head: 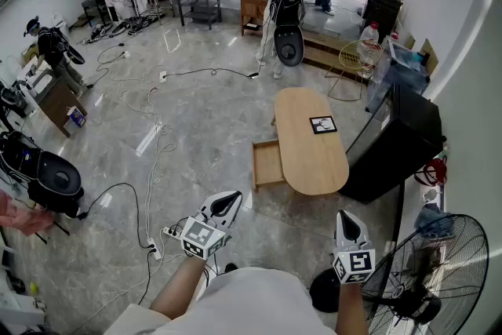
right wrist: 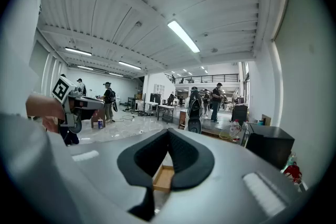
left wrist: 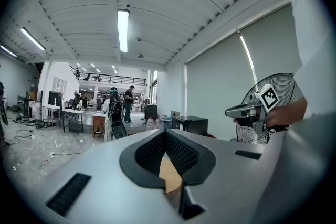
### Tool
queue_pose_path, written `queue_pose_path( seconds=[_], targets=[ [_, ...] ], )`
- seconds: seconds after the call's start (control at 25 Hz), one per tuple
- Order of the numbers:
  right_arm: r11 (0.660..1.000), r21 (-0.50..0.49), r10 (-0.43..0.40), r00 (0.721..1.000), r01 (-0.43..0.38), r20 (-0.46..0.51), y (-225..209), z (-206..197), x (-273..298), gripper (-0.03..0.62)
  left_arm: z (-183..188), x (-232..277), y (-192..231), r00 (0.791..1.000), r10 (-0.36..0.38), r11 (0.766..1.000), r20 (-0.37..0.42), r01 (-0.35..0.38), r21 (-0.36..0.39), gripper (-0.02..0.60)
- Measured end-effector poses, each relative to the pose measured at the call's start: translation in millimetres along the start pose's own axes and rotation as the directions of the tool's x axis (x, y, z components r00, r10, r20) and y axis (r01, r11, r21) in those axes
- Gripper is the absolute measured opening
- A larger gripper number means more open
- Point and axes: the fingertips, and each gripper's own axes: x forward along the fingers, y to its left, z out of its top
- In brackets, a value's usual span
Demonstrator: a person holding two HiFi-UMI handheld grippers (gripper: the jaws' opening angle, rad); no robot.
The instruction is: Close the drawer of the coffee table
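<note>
The oval wooden coffee table [head: 310,161] stands ahead on the grey floor, with a square marker card [head: 323,125] on its top. Its wooden drawer [head: 267,164] is pulled out on the left side. Both grippers hang in the air well short of the table. My left gripper [head: 230,201] is shut and empty, and a strip of the tan tabletop [left wrist: 169,176] shows behind its pads. My right gripper [head: 346,217] is also shut with nothing in it, and the open drawer [right wrist: 164,178] shows past its pads. In their own views the jaws meet at the tips: left gripper [left wrist: 167,131], right gripper [right wrist: 168,131].
A black cabinet [head: 396,145] stands right of the table and a floor fan [head: 427,278] at the near right. Cables [head: 149,161] and a power strip [head: 157,239] lie on the floor to the left. People [head: 284,4] stand at the back.
</note>
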Motion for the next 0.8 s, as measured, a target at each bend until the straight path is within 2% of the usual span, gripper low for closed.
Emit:
queue_pose_path(
  seconds=[0.8],
  targets=[
    [1.0,0.014,-0.004,1.0,0.005,-0.023,23.2,1.4,7.6,0.011,-10.1,-15.2,14.5,1.0,-0.011,0.999,-0.016,0.011,-0.037,0.006]
  ],
)
